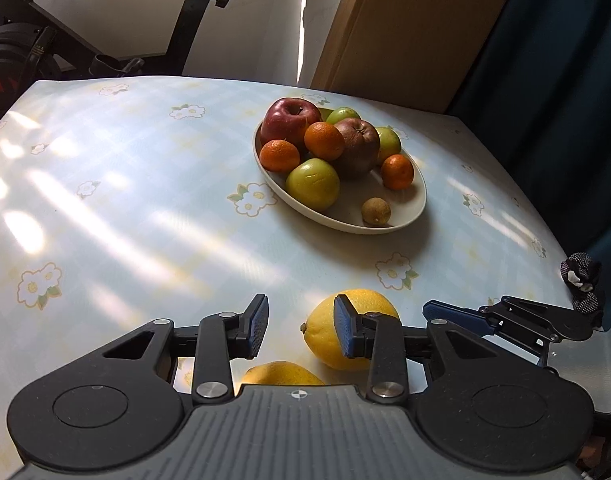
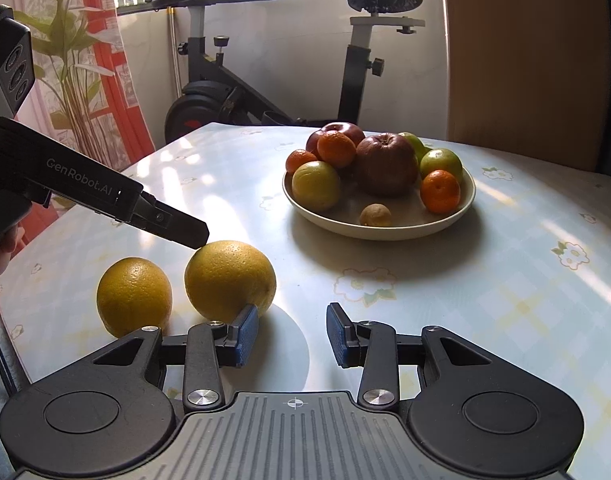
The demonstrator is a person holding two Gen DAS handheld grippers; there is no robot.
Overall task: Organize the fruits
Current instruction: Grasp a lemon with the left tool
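Note:
Two yellow lemons lie on the flowered tablecloth near the front. My left gripper (image 1: 301, 330) is open with a narrow gap and hangs tilted down just over the larger lemon (image 1: 325, 340) (image 2: 229, 276); its tip (image 2: 193, 234) is close above the fruit's top, and nothing is between its pads. The smaller lemon (image 2: 133, 296) (image 1: 281, 374) lies beside it. My right gripper (image 2: 291, 334) (image 1: 457, 314) is open and empty, low over the cloth just right of the larger lemon. A cream plate (image 1: 409, 216) (image 2: 385, 234) farther back holds red apples, green apples, mandarins and a small brown fruit.
An exercise bike (image 2: 225, 92) stands beyond the table's far edge, with a plant (image 2: 65, 60) and a red-striped curtain to the left. A wooden panel (image 1: 417, 20) and a dark blue curtain (image 1: 565, 80) are at the back right. A small black-and-white fabric item (image 1: 581, 280) sits at the table's right edge.

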